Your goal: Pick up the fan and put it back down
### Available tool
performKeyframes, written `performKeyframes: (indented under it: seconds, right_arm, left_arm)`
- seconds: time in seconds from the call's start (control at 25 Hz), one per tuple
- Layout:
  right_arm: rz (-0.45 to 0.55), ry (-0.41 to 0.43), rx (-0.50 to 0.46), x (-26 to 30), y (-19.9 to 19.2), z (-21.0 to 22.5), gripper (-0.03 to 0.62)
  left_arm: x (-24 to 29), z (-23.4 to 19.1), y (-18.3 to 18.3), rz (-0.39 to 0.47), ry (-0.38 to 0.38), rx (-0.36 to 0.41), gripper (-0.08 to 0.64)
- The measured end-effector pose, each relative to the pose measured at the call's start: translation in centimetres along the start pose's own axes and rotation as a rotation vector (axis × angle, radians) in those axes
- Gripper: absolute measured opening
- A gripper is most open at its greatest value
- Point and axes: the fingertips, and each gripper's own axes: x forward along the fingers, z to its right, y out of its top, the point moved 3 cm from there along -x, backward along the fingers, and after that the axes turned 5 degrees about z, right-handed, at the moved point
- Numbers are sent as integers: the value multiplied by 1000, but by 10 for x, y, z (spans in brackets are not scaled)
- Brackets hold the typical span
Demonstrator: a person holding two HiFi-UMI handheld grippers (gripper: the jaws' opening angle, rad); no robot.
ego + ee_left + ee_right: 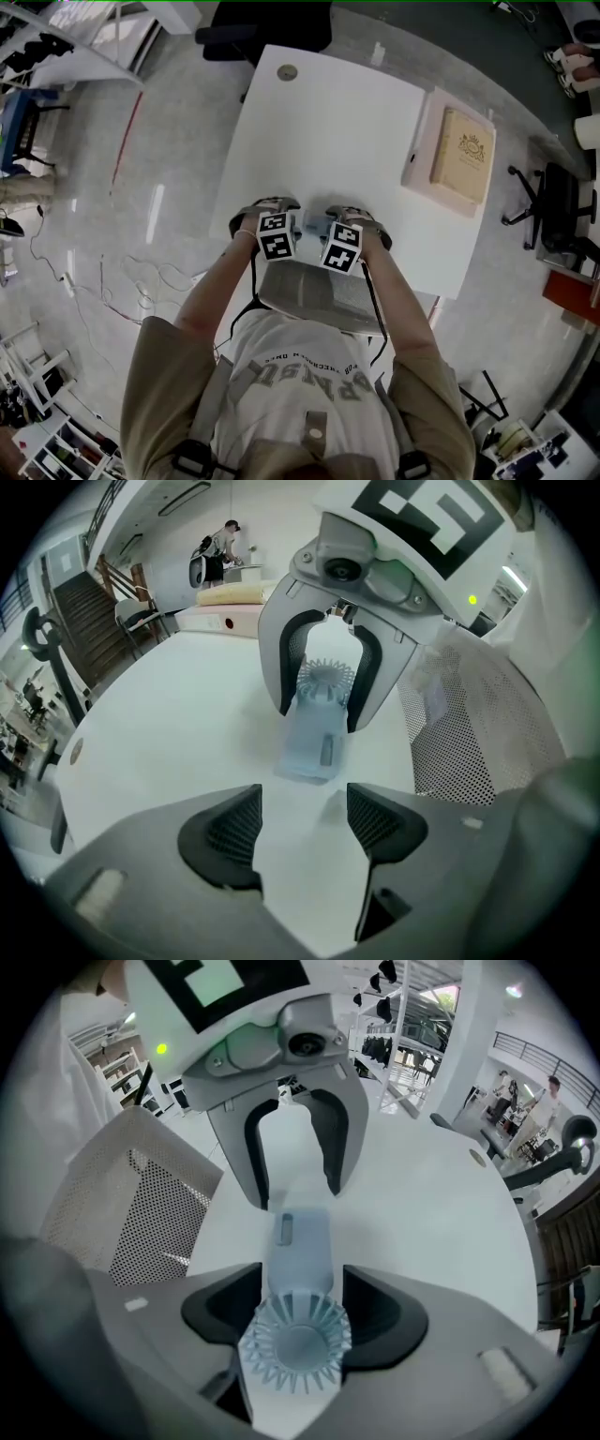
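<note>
A small light-blue hand fan (310,225) lies on the white table (337,122) near its front edge, between my two grippers. In the right gripper view its round ribbed head (295,1344) faces the camera. My right gripper (302,1312) is shut on the fan, with its pads against the neck just behind the head. The handle (311,747) stretches toward my left gripper (305,822), which stands open and holds nothing, only bare table between its pads. From the left gripper view, the right gripper (328,705) brackets the fan head.
A pink flat box with a tan book (459,155) on it sits at the table's right side. A round cable grommet (287,72) is at the far edge. A white mesh chair back (323,300) presses against the front edge below my hands.
</note>
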Motion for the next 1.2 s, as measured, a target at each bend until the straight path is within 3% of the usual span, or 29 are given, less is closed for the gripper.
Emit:
performKeyframes:
  seconds: [0.56,1.2]
  right_arm:
    - [36,6,54,0,-3,3,273]
    - [63,-33,47,-12,5,10,273]
  left_arm:
    - [-6,9,-7,-25,-67,-14,290]
    - [-9,7,-6,-25,-65,-28,287]
